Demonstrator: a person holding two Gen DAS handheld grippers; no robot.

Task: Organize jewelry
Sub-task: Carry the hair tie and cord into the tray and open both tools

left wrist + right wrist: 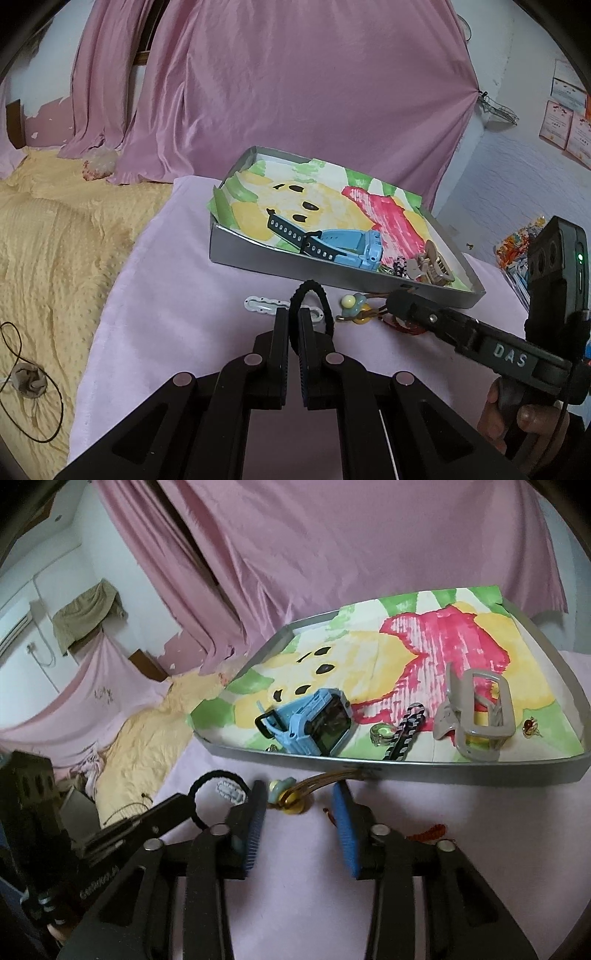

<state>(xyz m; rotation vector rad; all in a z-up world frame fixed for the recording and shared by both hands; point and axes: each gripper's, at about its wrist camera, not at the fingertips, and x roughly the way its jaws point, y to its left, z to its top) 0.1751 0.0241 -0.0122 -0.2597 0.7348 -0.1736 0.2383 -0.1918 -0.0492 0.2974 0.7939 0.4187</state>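
Left gripper [293, 317] is pinching the black hair tie [309, 295] just above the pink blanket [166, 302], near the tray [332, 275]; right gripper [300, 797] is spread around the flower charm [282, 792].

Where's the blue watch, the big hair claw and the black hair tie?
blue watch [325, 722], right wrist view, on its dark screen.
hair claw [476, 709], right wrist view, on its beige frame.
black hair tie [310, 286], left wrist view, top of its loop.
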